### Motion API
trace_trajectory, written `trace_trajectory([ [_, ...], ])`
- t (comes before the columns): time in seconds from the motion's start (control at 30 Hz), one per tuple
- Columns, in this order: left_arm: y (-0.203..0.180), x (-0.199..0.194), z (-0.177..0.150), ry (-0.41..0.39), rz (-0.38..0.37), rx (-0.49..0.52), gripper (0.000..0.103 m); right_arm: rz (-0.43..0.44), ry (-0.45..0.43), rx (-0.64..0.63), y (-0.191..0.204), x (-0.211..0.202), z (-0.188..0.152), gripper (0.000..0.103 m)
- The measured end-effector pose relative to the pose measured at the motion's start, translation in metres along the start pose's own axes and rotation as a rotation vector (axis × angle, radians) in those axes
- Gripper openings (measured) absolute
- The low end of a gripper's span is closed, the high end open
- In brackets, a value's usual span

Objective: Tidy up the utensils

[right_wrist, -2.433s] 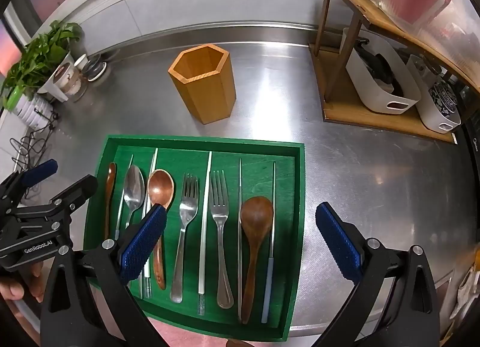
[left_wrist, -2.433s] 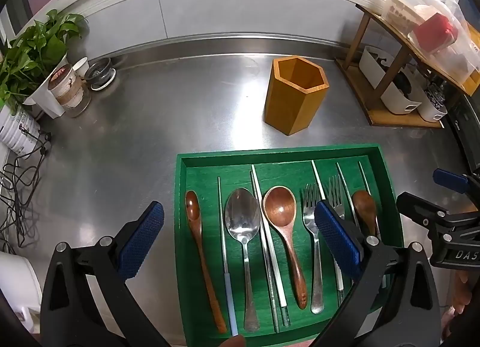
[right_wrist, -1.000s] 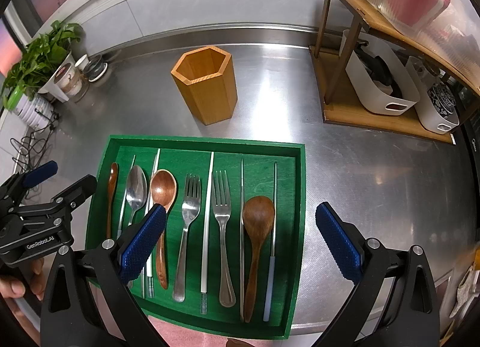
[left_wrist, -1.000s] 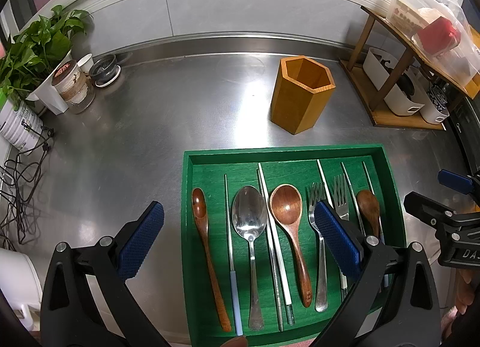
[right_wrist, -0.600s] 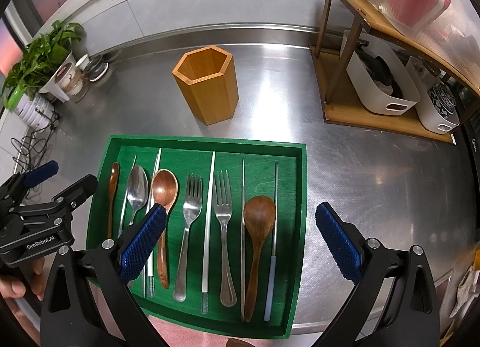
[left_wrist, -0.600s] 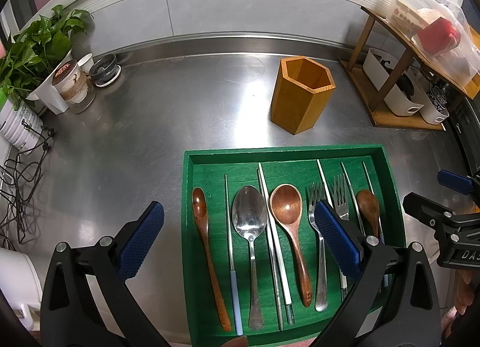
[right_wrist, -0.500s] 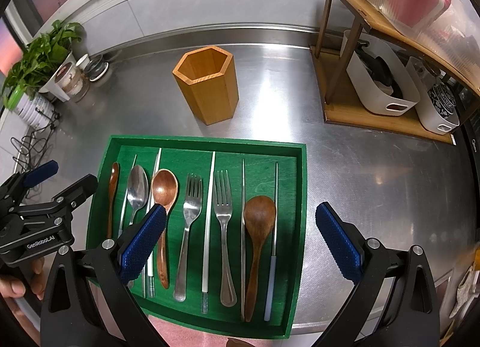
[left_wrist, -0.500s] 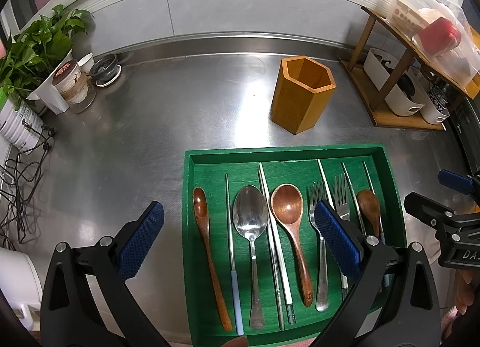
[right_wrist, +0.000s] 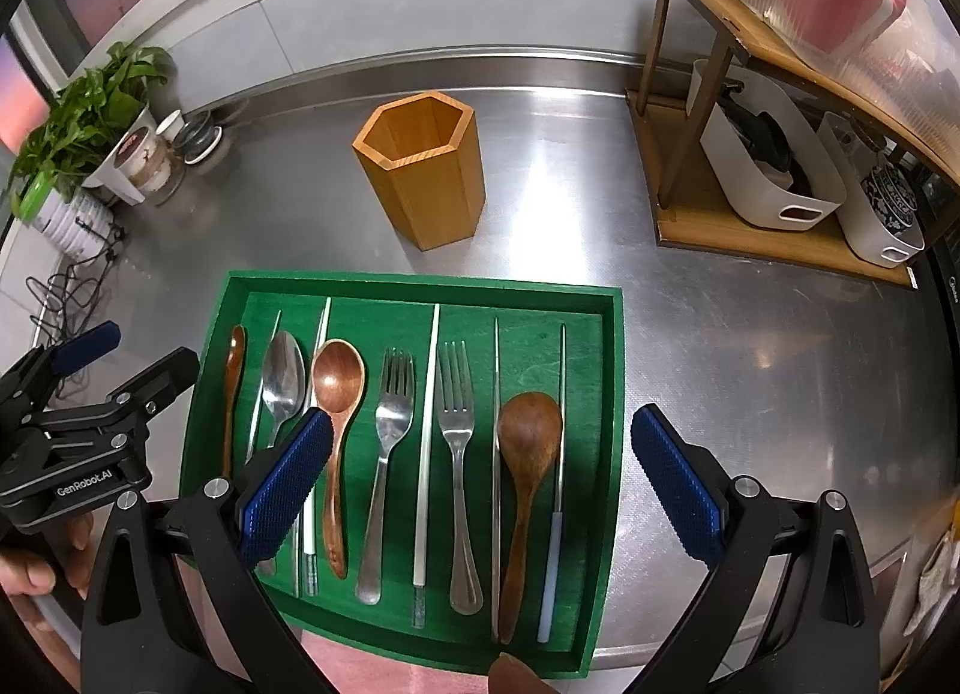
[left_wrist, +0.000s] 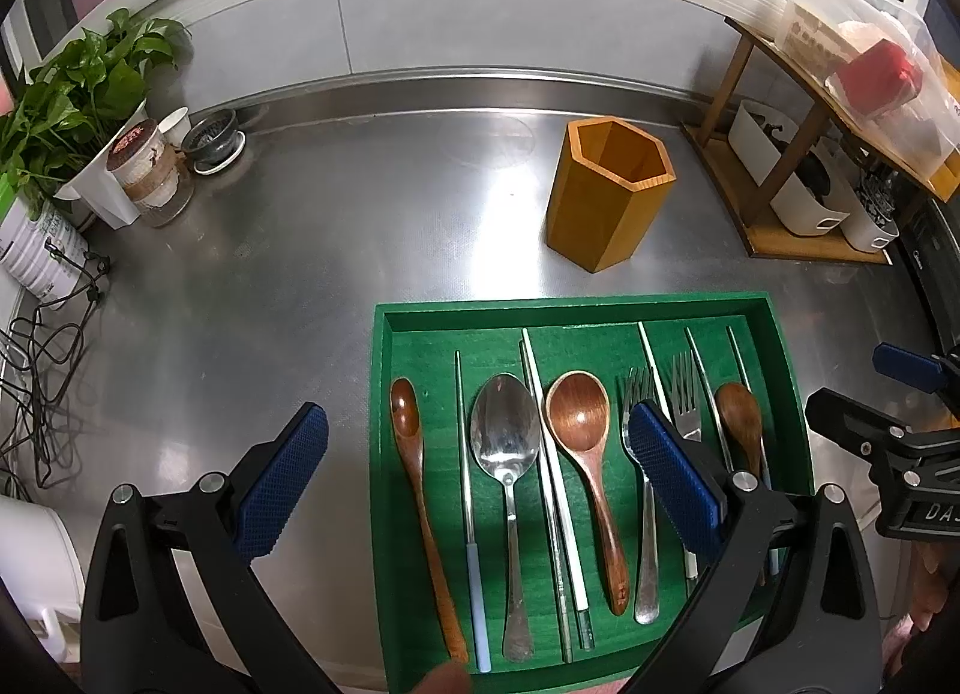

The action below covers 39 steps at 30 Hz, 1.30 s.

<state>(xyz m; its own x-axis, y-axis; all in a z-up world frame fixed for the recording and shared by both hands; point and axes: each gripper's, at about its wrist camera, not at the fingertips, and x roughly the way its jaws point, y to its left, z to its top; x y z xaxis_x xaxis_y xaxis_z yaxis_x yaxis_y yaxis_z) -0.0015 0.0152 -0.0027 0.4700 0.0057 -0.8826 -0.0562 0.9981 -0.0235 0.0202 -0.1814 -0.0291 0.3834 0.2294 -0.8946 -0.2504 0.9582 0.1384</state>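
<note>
A green tray (left_wrist: 379,394) (right_wrist: 612,394) on the steel counter holds wooden spoons, a metal spoon (left_wrist: 506,442), forks (right_wrist: 459,454) and chopsticks laid side by side. An empty hexagonal wooden holder (left_wrist: 609,202) (right_wrist: 429,169) stands behind the tray. My left gripper (left_wrist: 474,478) is open and empty above the tray's left part. My right gripper (right_wrist: 480,484) is open and empty above the tray's right part. Each gripper shows at the edge of the other's view: the right one (left_wrist: 900,394), the left one (right_wrist: 120,358).
A potted plant (left_wrist: 66,106), cups and a small strainer stand at the back left, with cables (left_wrist: 42,346) at the left edge. A wooden shelf (right_wrist: 750,154) with white bins and a plastic box stands at the right.
Both views have shifted slightly; the tray and holder sit a little further right in the left wrist view. Nothing was grasped or moved.
</note>
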Motion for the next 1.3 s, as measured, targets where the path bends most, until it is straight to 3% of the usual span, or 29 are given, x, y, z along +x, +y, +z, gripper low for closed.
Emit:
trace_trajectory([
  [0.5,-0.001,0.005,-0.003,0.006,-0.015,-0.001,0.095,0.052,0.02,0.012,-0.007,0.006,-0.003,0.098],
  [0.6,-0.003,0.008,-0.008,0.013,-0.052,0.004,0.092,0.07,0.061,0.008,-0.014,0.015,-0.008,0.085],
  [0.63,-0.003,0.01,-0.009,0.02,-0.059,0.008,0.085,0.082,0.084,0.002,-0.016,0.02,-0.01,0.079],
  [0.7,-0.002,0.018,-0.013,0.065,-0.066,0.002,0.077,0.088,0.119,-0.005,-0.021,0.029,-0.014,0.076],
  [0.87,-0.003,0.031,-0.02,0.133,-0.049,0.02,0.062,0.101,0.189,-0.006,-0.034,0.043,-0.022,0.06],
  [0.97,-0.006,0.04,-0.027,0.196,-0.075,0.032,0.057,0.117,0.228,-0.012,-0.037,0.05,-0.028,0.041],
  [1.03,-0.007,0.043,-0.031,0.221,-0.068,0.042,0.055,0.115,0.252,-0.019,-0.038,0.056,-0.033,0.023],
  [1.13,-0.006,0.049,-0.035,0.26,-0.073,0.038,0.043,0.112,0.281,-0.015,-0.041,0.063,-0.038,0.015],
  [1.3,0.002,0.056,-0.04,0.294,-0.05,0.019,0.038,0.075,0.307,0.017,-0.047,0.07,-0.04,0.015],
])
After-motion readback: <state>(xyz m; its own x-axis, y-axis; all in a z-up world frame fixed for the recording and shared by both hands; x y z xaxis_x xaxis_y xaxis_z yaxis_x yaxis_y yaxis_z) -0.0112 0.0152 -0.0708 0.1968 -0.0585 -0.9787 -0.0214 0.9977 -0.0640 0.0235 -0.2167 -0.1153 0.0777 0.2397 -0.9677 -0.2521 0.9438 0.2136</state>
